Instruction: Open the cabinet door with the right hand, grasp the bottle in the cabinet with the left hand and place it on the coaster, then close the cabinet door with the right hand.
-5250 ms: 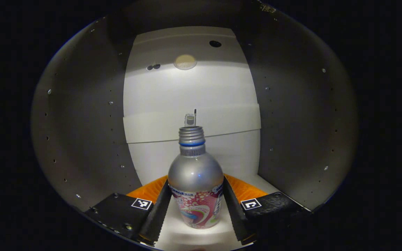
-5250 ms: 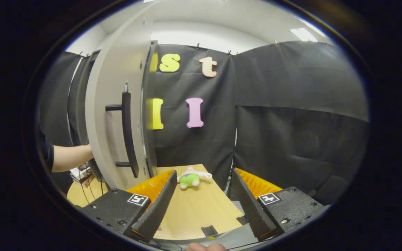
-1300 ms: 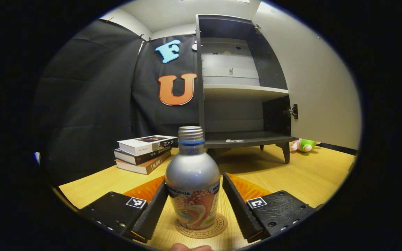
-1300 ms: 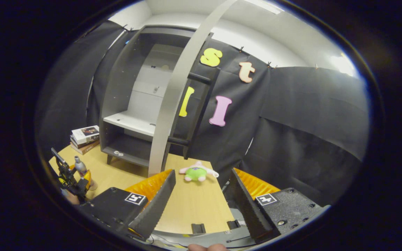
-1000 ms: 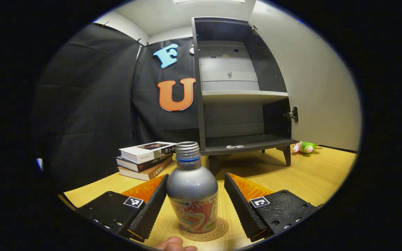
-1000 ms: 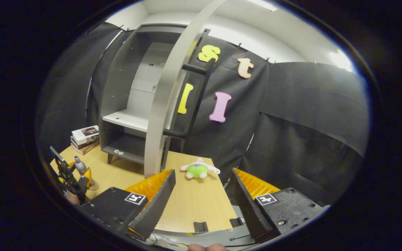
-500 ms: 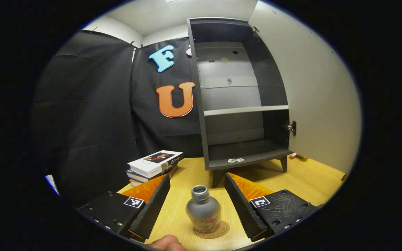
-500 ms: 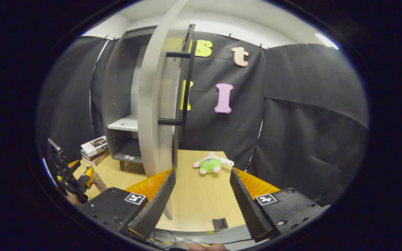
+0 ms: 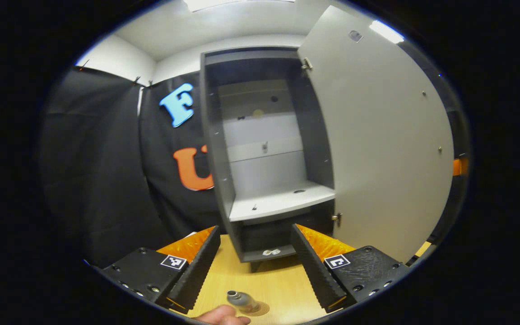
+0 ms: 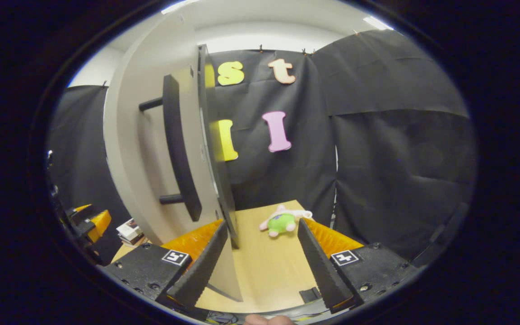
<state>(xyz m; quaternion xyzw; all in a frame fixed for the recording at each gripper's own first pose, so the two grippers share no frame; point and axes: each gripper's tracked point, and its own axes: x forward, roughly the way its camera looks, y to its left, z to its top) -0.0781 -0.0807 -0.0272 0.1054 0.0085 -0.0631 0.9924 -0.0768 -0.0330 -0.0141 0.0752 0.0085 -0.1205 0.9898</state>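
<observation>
The silver bottle (image 9: 240, 300) stands on the round coaster (image 9: 262, 309) at the bottom of the left gripper view, seen from above. My left gripper (image 9: 255, 271) hangs open well above it, apart from it. Ahead stands the open cabinet (image 9: 264, 149), its shelf (image 9: 282, 203) bare, with the pale door (image 9: 377, 149) swung out at the right. In the right gripper view the door (image 10: 138, 149) and its black bar handle (image 10: 178, 149) are close at the left. My right gripper (image 10: 260, 266) is open, and the door's edge passes just beside its left finger (image 10: 201, 266).
A green and pink plush toy (image 10: 280, 222) lies on the wooden table (image 10: 269, 271) beyond the right gripper. A stack of books (image 10: 129, 230) sits past the door. A small white item (image 9: 271, 252) lies on the cabinet's lowest shelf. A thumb (image 9: 221, 314) shows by the bottle.
My left gripper opened, let go of the bottle on the coaster and rose away from it. My right gripper swung closer to the outer face and handle of the door.
</observation>
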